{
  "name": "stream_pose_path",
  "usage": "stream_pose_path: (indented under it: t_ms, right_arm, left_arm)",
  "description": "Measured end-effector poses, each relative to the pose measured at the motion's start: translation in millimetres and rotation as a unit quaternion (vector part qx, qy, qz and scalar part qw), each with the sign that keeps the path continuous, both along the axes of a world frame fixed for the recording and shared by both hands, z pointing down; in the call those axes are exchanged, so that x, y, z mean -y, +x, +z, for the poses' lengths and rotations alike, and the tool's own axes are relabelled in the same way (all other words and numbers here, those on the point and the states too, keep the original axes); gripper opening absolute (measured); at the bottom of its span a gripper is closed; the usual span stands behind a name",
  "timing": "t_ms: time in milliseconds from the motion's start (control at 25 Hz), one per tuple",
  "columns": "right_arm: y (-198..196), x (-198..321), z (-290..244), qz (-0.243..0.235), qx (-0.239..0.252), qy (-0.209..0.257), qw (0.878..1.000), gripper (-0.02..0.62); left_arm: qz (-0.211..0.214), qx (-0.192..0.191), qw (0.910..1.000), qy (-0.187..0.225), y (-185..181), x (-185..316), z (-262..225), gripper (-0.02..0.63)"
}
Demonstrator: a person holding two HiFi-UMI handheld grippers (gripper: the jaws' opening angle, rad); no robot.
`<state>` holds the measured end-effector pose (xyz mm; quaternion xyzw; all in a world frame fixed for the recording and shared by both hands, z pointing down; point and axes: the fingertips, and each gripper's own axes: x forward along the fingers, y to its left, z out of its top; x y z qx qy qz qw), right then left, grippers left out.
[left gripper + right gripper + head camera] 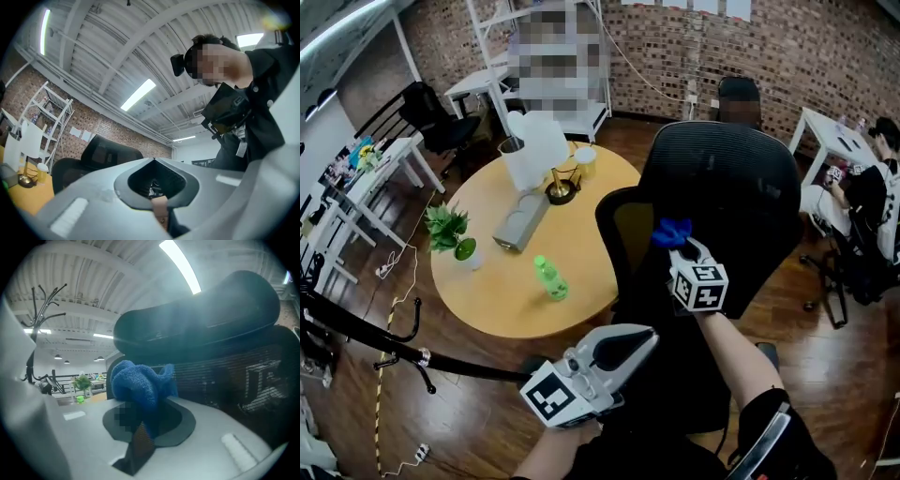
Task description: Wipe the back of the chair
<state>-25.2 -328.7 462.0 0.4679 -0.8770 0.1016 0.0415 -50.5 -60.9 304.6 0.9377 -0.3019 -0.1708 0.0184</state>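
The black mesh office chair stands right in front of me, its back facing me. My right gripper is shut on a bunched blue cloth and holds it against the left side of the chair back, about mid-height. In the right gripper view the blue cloth fills the jaws of the right gripper, with the mesh back and the headrest just behind. My left gripper hangs low, apart from the chair, shut and empty. The left gripper view shows that gripper tilted up toward the ceiling.
A round wooden table to the left carries a green bottle, a potted plant, a grey box and a white jug. A black coat rack lies at lower left. A person sits at a white desk on the right.
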Motion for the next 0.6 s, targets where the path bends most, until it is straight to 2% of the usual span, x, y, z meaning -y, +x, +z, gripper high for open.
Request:
stream_pose_path:
  t_ms: [320,400,520,600]
  right_arm:
    - [-99,-18,15,-0.092,-0.003,-0.023,0.996,0.052]
    - [-127,-25,22,-0.137,-0.005,-0.04,0.99,0.052]
    - [-167,-47,28,-0.228,-0.01,-0.064,0.971,0.052]
    - [-175,-55,26,-0.25,-0.007,-0.06,0.966,0.052]
  left_arm:
    - [-0.054,0.003,0.9985,-0.001,-29,-18,-1,0.002]
    - [-0.065,0.005,0.9979,-0.001,-33,-20,-2,0.002]
    - [-0.079,0.009,0.9969,-0.002,-38,-22,-4,0.002]
    - [-0.084,0.012,0.9964,-0.001,-40,-22,-5,0.002]
